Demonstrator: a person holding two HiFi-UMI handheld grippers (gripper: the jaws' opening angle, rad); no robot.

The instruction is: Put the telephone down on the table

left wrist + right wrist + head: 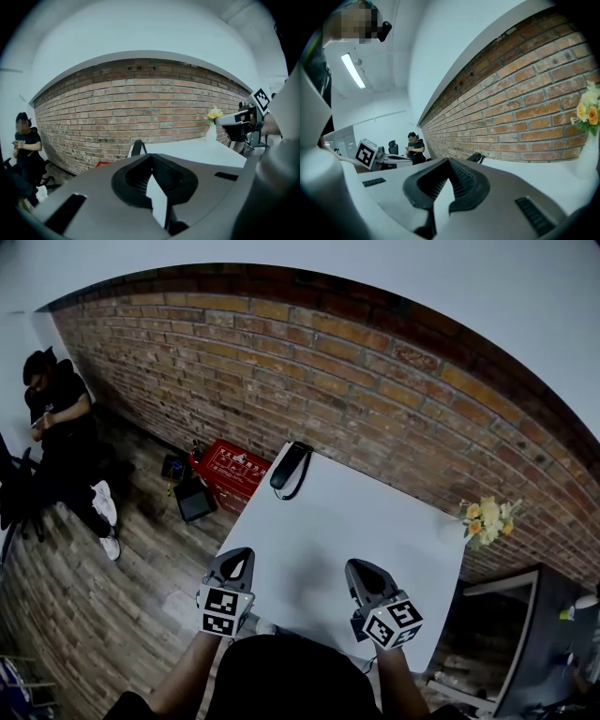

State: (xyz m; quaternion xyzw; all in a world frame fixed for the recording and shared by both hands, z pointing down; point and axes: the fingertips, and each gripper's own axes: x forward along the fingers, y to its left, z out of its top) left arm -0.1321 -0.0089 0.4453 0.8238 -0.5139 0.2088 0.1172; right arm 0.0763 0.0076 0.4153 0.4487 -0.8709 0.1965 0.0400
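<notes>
The black telephone point(290, 468) lies on the far left corner of the white table point(347, 531), its cord looped beside it. Both grippers hover over the table's near edge, well short of the telephone. My left gripper point(239, 555) is shut with nothing between its jaws, and my right gripper point(358, 567) is shut and empty too. In the left gripper view the telephone point(137, 148) shows just beyond the closed left gripper point(151, 157). In the right gripper view the telephone point(476, 158) peeks over the closed right gripper point(449, 162).
A vase of yellow flowers point(485, 518) stands at the table's far right corner against the brick wall point(356, 381). A red crate point(230, 470) and a dark box point(195, 501) sit on the floor left of the table. A person point(56, 427) sits at far left.
</notes>
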